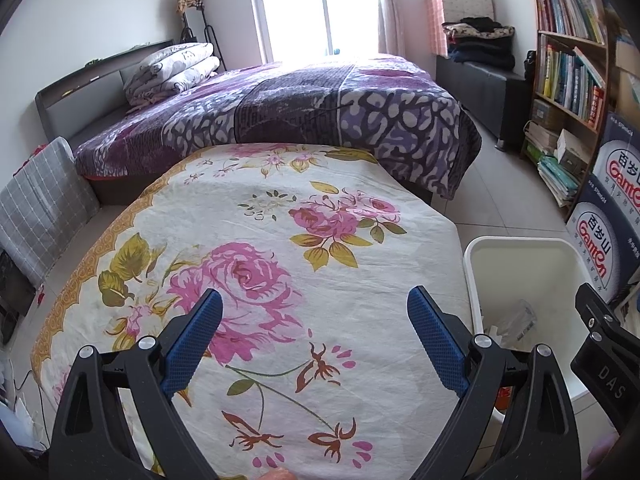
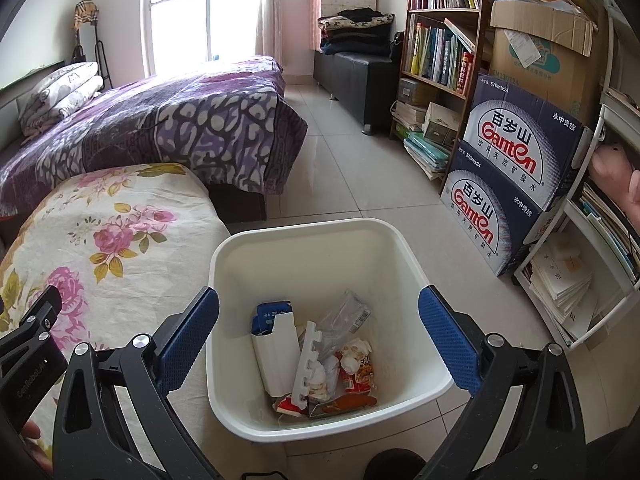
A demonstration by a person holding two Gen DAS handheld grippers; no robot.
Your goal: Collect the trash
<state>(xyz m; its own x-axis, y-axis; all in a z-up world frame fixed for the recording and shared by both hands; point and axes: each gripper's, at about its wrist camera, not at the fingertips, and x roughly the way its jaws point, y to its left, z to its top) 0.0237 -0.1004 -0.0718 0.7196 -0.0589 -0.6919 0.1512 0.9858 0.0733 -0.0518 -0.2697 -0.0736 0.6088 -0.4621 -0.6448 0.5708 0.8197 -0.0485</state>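
A white square bin (image 2: 320, 232) stands on the floor beside a table under a floral cloth (image 1: 280, 280). Inside it lie several pieces of trash: a white card box (image 2: 276, 356), a white foam strip (image 2: 306, 364), clear plastic wrap (image 2: 344, 316), red snack wrappers (image 2: 358, 372). My right gripper (image 2: 318, 320) is open and empty, held above the bin. My left gripper (image 1: 316, 320) is open and empty above the floral cloth. The bin's rim (image 1: 520, 242) shows at the right of the left wrist view. No trash shows on the cloth.
A bed with a purple quilt (image 1: 320, 108) stands behind the table. A bookshelf (image 2: 440, 40) and stacked blue water cartons (image 2: 512, 184) line the right wall. A white wire rack with papers (image 2: 580, 280) stands right of the bin. Tiled floor (image 2: 360, 160) lies between.
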